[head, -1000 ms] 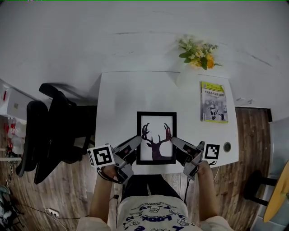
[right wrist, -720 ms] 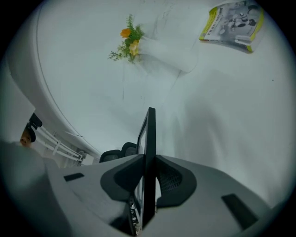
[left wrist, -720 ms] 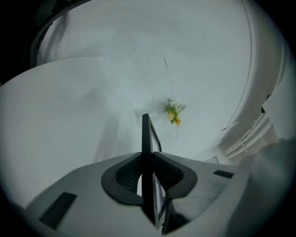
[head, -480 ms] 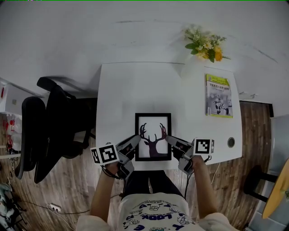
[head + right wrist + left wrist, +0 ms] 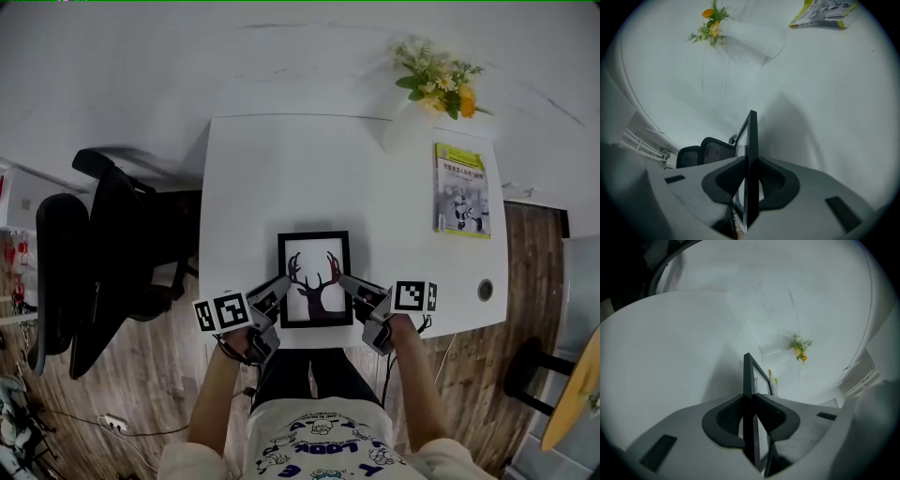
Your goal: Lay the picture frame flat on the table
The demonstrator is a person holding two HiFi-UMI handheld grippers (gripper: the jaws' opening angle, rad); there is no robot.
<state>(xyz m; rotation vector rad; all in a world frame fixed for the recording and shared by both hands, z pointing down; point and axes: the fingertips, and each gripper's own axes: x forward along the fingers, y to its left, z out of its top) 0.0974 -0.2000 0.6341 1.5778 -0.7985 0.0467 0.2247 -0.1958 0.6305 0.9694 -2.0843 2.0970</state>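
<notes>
Picture frame (image 5: pixel 314 278): one, its side edges pinched by left tongs (image 5: pixel 280 289) and right tongs (image 5: pixel 348 284); one booklet (image 5: pixel 461 190) lies on the worktop (image 5: pixel 262 178).

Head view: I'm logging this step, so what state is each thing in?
picture frame: face up, clamped at both side edges.
left tool: shut on frame's left edge.
right tool: shut on frame's right edge.
booklet: closed, flat on table.
flowers: upright in vase.

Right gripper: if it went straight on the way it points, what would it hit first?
The right gripper clamps the picture frame, so that comes first; beyond it, probably the white table, depth unclear.
</notes>
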